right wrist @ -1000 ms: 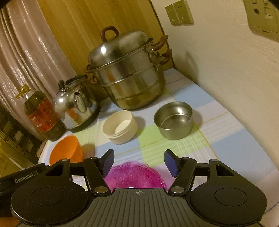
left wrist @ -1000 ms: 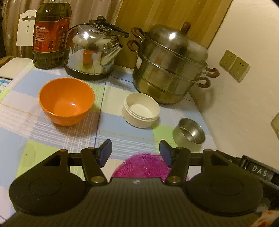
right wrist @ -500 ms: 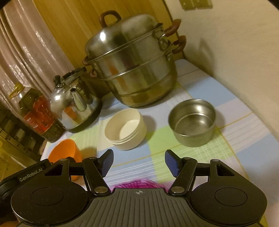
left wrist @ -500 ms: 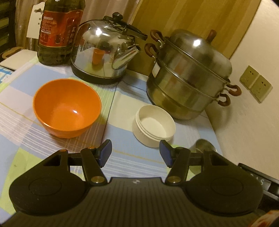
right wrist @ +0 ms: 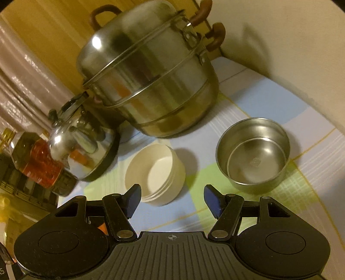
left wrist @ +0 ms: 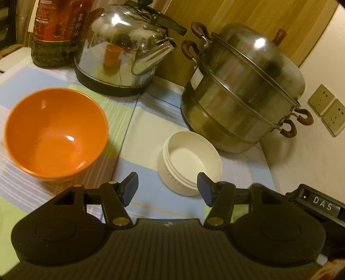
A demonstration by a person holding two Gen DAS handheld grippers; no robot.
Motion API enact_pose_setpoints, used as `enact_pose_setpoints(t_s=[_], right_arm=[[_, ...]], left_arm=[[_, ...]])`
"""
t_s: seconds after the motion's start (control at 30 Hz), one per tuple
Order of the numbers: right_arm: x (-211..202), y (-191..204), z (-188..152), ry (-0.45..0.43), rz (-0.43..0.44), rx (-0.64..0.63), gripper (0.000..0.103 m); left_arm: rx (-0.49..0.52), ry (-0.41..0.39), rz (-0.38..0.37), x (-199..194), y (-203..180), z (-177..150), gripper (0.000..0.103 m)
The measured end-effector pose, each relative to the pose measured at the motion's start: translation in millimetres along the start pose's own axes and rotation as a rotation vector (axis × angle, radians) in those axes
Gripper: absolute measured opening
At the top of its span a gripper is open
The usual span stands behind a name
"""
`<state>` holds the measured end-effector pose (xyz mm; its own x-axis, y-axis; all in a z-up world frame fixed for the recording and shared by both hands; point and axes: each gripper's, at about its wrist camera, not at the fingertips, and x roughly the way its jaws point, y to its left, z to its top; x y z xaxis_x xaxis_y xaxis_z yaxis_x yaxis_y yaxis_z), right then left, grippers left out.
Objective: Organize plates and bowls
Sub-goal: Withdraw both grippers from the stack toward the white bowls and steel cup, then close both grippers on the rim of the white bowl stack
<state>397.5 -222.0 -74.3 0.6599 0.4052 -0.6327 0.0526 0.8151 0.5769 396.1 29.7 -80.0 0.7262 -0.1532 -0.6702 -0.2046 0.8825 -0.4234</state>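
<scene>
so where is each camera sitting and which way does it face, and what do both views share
Left wrist: on the left gripper, looking down-forward over the orange bowl and white bowl; its open fingers show, and the other gripper's body at right.
Right wrist: on the right gripper, facing the steel bowl and white bowl; open fingers show.
Shared: white bowl, steamer pot, kettle, oil bottle.

Before me a pale cream wall [left wrist: 319, 163] carrying two beige sockets [left wrist: 327, 109] meets yellow wood panelling [left wrist: 248, 15], dimly lit in warm light, above the checked tabletop [right wrist: 258, 92].
</scene>
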Motion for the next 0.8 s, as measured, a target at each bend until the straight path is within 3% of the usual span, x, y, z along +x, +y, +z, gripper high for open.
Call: enact_pose_setpoints(t_s=[0.27,0.53,0.8], right_arm=[[25.8,7.3,9.2,0.003,-0.014,0.0,0.063],[57.2,5.0,18.0,0.016,-0.039,-0.005,0.047],[81.8,0.9,22.0,0.04,-0.041,0.011,0.039]], left_arm=[[-0.109,0.045,-0.051,31.0,4.2,4.5,0.054],[-0.142,0.041,-0.054,49.9,2.9,9.3,0.047],[-0.162,0.049,-0.055,70.1,3.9,9.7,0.044]])
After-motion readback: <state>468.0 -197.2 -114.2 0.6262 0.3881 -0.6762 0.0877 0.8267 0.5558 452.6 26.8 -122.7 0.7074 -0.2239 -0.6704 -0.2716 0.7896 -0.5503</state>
